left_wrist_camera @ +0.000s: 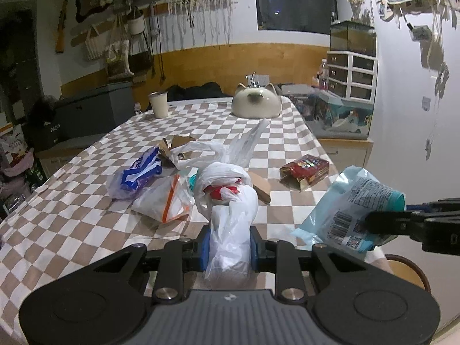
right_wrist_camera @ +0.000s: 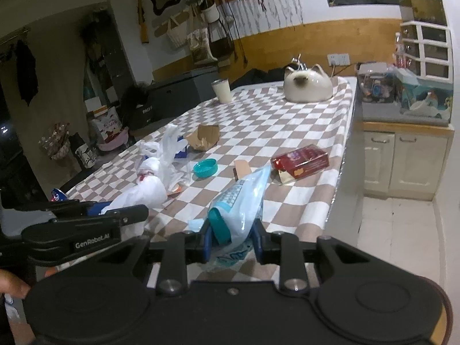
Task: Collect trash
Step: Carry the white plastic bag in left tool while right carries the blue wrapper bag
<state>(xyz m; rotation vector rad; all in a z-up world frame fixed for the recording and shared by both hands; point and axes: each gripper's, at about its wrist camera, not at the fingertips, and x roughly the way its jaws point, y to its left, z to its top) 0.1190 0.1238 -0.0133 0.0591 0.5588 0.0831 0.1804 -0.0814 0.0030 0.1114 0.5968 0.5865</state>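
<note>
My left gripper [left_wrist_camera: 229,247] is shut on a white plastic bag [left_wrist_camera: 230,212] that holds red trash; the bag stretches forward onto the checkered table [left_wrist_camera: 86,230]. My right gripper [right_wrist_camera: 232,240] is shut on a light blue wet-wipe pack [right_wrist_camera: 240,201] with a teal lid, held above the table's near right corner; it also shows in the left wrist view [left_wrist_camera: 353,207]. Loose trash lies on the table: a red box [left_wrist_camera: 304,171], a blue-and-white wrapper in a clear bag [left_wrist_camera: 135,176], a zip bag [left_wrist_camera: 166,201], torn cardboard [right_wrist_camera: 204,138] and a teal lid [right_wrist_camera: 205,168].
A cream cup [left_wrist_camera: 158,104] and a cat-shaped ceramic piece [left_wrist_camera: 256,102] stand at the table's far end. A cabinet [right_wrist_camera: 402,158] with a fish tank stands right of the table. Boxes and bags crowd the floor at left. The left gripper [right_wrist_camera: 86,218] shows in the right wrist view.
</note>
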